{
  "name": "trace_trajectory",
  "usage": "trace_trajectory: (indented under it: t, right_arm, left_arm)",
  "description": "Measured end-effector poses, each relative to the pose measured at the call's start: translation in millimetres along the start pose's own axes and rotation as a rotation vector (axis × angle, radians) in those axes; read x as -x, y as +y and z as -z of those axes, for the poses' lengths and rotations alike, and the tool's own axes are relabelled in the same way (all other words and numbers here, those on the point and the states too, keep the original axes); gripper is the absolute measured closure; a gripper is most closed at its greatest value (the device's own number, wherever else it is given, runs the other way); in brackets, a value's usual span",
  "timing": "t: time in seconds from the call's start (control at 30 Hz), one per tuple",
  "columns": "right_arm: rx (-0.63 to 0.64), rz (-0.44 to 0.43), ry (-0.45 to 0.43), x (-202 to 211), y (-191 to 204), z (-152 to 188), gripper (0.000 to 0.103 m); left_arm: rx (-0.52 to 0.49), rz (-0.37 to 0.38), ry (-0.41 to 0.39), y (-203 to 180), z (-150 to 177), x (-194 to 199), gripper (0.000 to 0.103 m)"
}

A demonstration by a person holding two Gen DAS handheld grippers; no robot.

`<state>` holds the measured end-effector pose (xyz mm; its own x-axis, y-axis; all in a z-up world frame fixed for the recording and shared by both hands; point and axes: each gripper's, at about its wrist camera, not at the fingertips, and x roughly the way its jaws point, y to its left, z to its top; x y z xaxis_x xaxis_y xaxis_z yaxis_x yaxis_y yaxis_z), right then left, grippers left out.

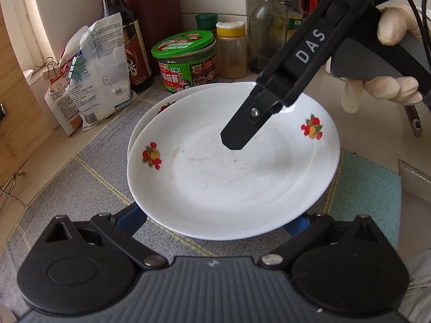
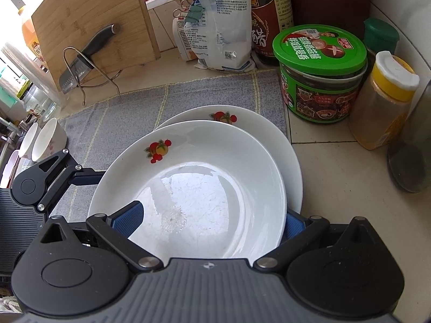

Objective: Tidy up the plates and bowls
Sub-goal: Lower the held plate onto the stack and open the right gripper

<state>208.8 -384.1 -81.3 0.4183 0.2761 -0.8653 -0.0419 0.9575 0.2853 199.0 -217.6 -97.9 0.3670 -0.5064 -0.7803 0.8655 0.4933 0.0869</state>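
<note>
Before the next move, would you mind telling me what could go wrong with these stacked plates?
1. The top plate sits off-centre on the lower plate; tipped, it could slide or chip the lower one.
2. The right claw has one pad inside the plate and one outside the rim; on glossy ceramic that hold may slip.
3. The green-lidded jar and yellow-capped spice bottle stand close by; a wide swing might knock them.
</note>
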Motion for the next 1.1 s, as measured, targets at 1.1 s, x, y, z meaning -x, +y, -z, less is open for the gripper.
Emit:
trace_trajectory:
  t: [1.1]
  right_arm:
    - [-0.02,0.1,-0.026,18,7,17,0.0]
  left_arm:
    - [-0.004,0.015,-0.026,-1,2,6,0.001]
